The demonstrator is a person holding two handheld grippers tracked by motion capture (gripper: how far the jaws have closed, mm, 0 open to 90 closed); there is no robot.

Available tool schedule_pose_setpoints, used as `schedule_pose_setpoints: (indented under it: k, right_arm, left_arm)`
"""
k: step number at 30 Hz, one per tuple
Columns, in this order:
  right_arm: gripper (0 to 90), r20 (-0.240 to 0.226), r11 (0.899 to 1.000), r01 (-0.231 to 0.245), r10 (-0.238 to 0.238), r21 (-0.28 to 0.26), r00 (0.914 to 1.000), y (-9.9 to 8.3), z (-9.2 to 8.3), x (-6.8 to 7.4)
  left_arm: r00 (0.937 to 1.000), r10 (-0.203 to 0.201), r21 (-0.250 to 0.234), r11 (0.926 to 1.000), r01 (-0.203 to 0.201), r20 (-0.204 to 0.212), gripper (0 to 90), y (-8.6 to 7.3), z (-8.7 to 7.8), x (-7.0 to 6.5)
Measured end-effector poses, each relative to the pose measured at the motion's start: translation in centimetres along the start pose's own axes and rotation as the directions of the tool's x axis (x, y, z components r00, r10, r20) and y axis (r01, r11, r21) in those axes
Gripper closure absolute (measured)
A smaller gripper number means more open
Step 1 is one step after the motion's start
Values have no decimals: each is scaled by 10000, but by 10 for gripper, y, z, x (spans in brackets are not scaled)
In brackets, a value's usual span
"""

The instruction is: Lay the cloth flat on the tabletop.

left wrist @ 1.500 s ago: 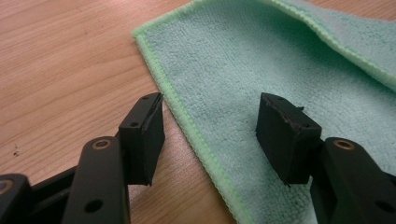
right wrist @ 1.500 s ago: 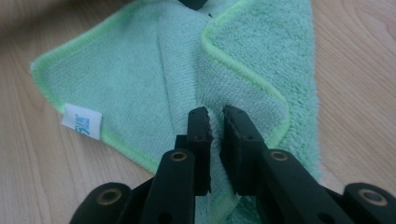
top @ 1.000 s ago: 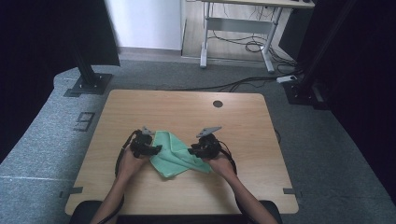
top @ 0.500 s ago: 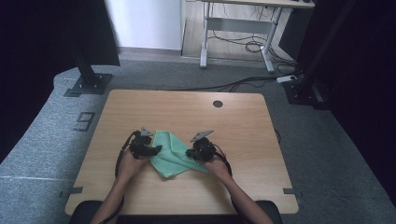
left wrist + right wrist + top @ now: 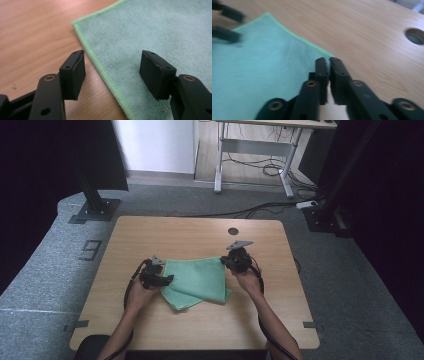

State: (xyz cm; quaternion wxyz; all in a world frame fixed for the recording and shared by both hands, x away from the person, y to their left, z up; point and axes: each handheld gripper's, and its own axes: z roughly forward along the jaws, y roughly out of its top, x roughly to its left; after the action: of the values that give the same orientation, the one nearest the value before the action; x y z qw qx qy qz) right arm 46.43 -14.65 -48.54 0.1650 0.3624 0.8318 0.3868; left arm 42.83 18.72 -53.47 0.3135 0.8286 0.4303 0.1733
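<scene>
A green cloth (image 5: 197, 277) lies partly folded on the wooden table (image 5: 200, 232). My left gripper (image 5: 167, 279) is open at the cloth's left edge. In the left gripper view, the left gripper (image 5: 112, 67) has one jaw over bare wood and the other over the cloth (image 5: 155, 30), with the hem between them. My right gripper (image 5: 224, 262) is at the cloth's far right corner. In the right gripper view, the right gripper (image 5: 329, 62) has its jaws almost together, pinching that corner of the cloth (image 5: 262, 62); they have just eased open slightly.
A round cable hole (image 5: 233, 231) sits in the table beyond the right gripper, also seen as the hole (image 5: 415, 36) in the right gripper view. Blurred at the cloth's far side is the left gripper (image 5: 227, 25). A desk frame and cables stand on the floor behind.
My right hand has moved right and away from me, drawing the cloth's corner with it so the top layer lies spread wider. The left hand has stayed put.
</scene>
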Motion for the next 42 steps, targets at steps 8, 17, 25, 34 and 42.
schedule_pose_setpoints:
  k: [8,17,25,34,42]
  right_arm:
    - [648,188,9946,-966,959,384,9952,-19,8,-22]
    - [543,-122,9921,-580,598,1112,9981,-42,36,1]
    - [852,-519,9918,-38,105,1277,9986,-44,26,21]
    - [853,44,9976,134,-131,-672,9999,9,-60,8]
    - [447,1619,9962,-827,858,-253,9831,18,-39,-57]
  left_arm:
    - [9980,-511,-340,9982,498,-368,390,12,-8,15]
    - [9958,-788,-156,9968,782,-456,422,8,15,18]
    - [9996,-287,42,9996,287,1,865,10,9,-1]
    - [9972,-380,-2685,9618,539,640,855,71,-81,6]
    - [9940,-833,-1244,9895,740,-711,383,84,-51,22]
